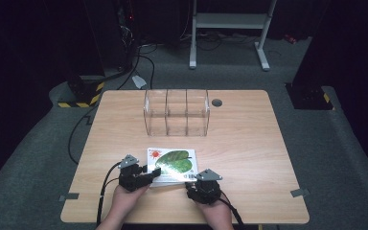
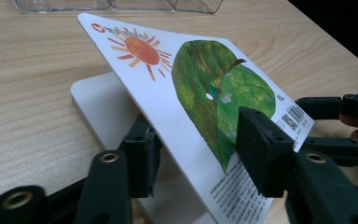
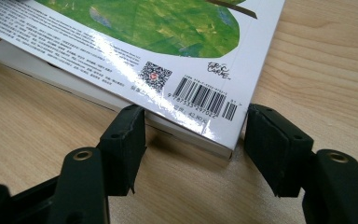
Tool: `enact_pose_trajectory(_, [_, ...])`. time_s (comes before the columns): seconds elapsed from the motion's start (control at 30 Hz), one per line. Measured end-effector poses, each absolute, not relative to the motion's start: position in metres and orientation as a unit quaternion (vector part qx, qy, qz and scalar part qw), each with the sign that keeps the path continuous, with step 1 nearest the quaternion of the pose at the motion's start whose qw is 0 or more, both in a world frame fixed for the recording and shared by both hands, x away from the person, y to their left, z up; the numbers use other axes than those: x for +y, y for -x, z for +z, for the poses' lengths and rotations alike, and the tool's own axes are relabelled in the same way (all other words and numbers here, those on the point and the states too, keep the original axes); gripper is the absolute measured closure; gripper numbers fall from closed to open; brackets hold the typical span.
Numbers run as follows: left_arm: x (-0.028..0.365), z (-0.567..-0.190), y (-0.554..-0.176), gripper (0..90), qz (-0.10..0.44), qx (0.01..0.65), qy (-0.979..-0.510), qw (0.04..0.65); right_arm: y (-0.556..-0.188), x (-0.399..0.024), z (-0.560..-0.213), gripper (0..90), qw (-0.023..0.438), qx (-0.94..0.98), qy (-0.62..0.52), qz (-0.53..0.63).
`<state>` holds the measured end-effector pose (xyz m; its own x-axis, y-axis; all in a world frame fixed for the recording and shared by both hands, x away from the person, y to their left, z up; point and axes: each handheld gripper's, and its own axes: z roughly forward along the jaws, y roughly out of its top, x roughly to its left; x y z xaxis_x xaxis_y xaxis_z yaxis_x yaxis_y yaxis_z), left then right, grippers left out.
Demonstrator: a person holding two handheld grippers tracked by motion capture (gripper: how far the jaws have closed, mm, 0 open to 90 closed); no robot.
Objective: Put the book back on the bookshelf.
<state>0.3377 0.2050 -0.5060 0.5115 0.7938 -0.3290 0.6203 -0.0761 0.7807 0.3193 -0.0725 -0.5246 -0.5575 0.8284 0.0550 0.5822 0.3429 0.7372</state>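
Observation:
A thin white book (image 1: 172, 163) with a green leaf and an orange sun on its cover lies at the table's near middle. In the left gripper view the front cover (image 2: 191, 93) is tilted up off the white pages (image 2: 98, 102). It passes between the spread jaws of my left gripper (image 2: 196, 149), one jaw under it and one over it. My left gripper (image 1: 155, 171) comes at the book from its left. My right gripper (image 3: 191, 140) stands open at the book's near corner beside the barcode (image 3: 200, 95), one jaw on each side, and sits below the book (image 1: 194, 181).
A clear plastic organiser (image 1: 176, 112) with three compartments stands behind the book, mid-table. A grey round cap (image 1: 216, 102) is set in the tabletop to its right. Bare wood lies to the left and right of the book.

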Motion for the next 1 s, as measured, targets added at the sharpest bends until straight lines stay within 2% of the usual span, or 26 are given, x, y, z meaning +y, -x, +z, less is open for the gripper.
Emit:
enact_pose_trajectory(0.13, [0.205,-0.506,-0.336,57.8,0.11,0.463,-0.749,0.462,-0.319,-0.074,-0.524,33.7,0.157,0.807,-0.432,0.369])
enact_pose_trajectory(0.5, [0.2,-0.501,-0.325,63.5,0.165,0.409,-0.772,0.458,-0.32,-0.085,-0.522,29.2,0.13,0.799,-0.442,0.387])
enact_pose_trajectory(1.0, [0.193,-0.489,-0.308,65.5,0.233,0.339,-0.78,0.472,-0.336,-0.097,-0.516,27.6,0.108,0.776,-0.453,0.425])
